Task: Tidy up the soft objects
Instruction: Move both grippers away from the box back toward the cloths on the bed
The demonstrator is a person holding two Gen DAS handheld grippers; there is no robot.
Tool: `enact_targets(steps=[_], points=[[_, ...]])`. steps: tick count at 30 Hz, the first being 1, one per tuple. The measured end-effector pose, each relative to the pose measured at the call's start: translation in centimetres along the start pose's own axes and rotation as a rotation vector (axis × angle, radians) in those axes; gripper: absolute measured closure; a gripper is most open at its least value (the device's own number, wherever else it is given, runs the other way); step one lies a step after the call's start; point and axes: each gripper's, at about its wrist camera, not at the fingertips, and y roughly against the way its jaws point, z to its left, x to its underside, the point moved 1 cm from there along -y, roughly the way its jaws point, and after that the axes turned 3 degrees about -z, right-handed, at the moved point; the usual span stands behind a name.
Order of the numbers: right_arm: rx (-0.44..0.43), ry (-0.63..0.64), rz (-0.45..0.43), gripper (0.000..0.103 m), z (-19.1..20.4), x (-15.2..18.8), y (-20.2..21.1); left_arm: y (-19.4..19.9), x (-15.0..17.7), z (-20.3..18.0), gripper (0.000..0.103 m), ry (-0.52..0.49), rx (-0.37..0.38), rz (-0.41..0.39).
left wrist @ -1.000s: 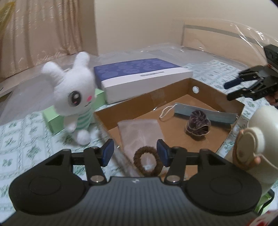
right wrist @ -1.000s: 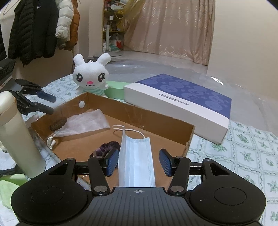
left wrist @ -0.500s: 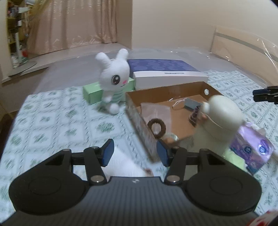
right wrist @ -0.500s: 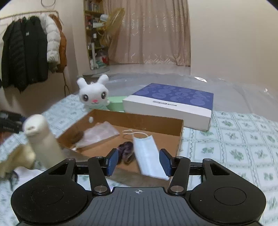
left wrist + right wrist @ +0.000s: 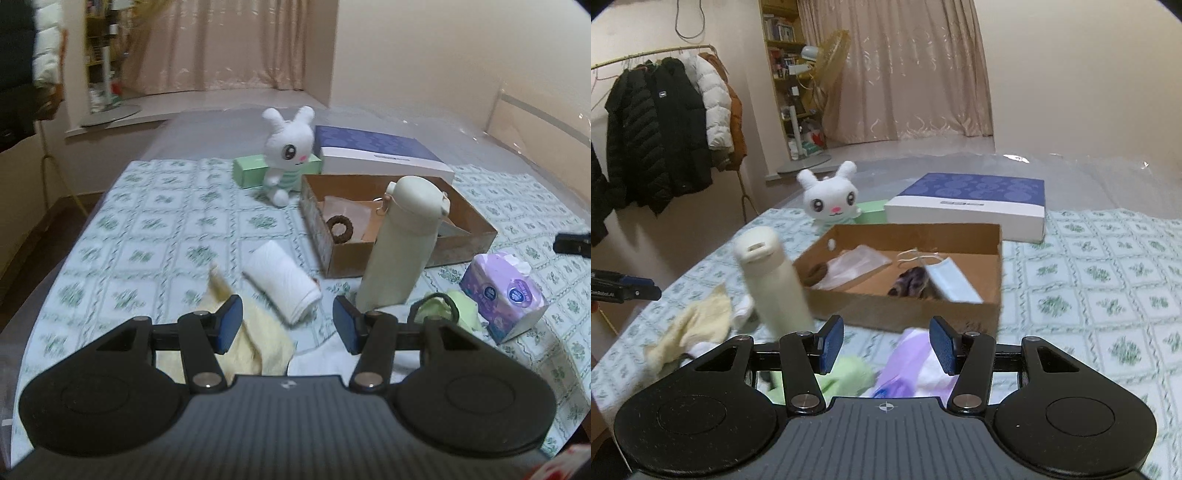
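A cardboard box (image 5: 465, 242) (image 5: 849, 297) on the bed holds a brown hair tie (image 5: 340, 228), a clear bag (image 5: 857, 264), a purple scrunchie (image 5: 910, 282) and a blue face mask (image 5: 951, 280). In front of it lie a rolled white towel (image 5: 282, 280), a yellow cloth (image 5: 255, 339) (image 5: 694, 325), a green cloth (image 5: 460, 306) (image 5: 849, 376) and a purple tissue pack (image 5: 506, 295) (image 5: 908, 362). A white bunny plush (image 5: 286, 155) (image 5: 831, 194) sits behind the box. My left gripper (image 5: 288, 325) and right gripper (image 5: 886, 345) are both open and empty, held above the bed.
A cream bottle (image 5: 400, 243) (image 5: 774, 280) stands upright before the box. A blue-and-white flat box (image 5: 380, 155) (image 5: 971, 203) and a green box (image 5: 251, 170) lie behind. Coats (image 5: 665, 122) hang at the left.
Both grippers have pulled back and up from over the cardboard box. The cloths, towel and tissue pack in front of the box have come into view.
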Motion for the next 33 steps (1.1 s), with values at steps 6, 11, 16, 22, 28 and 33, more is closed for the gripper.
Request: enact_targets(steps=[6,11,16,22,28,33], points=[[-0.014,-0.002,-0.006,0.050,3.0,2.2,2.0,3.5,2.1,-1.0,0.052,0.008,-0.063,-0.024],[-0.029,-0.011,0.000,0.050,5.4,3.9,2.8,5.5,3.8,-2.3,0.052,0.014,-0.082,-0.035],[-0.051,-0.036,0.016,0.050,7.0,5.5,3.3,6.8,5.4,-3.5,0.052,0.021,-0.100,-0.047],[-0.054,-0.051,0.040,0.050,8.2,7.0,3.4,7.5,7.1,-4.1,0.052,0.036,-0.116,-0.044],[-0.051,-0.027,0.076,0.050,9.6,8.2,2.6,7.2,8.6,-4.5,0.052,0.054,-0.117,-0.019],[-0.042,0.024,0.111,0.050,10.8,9.4,1.8,6.7,9.5,-5.0,0.052,0.047,-0.117,-0.005]])
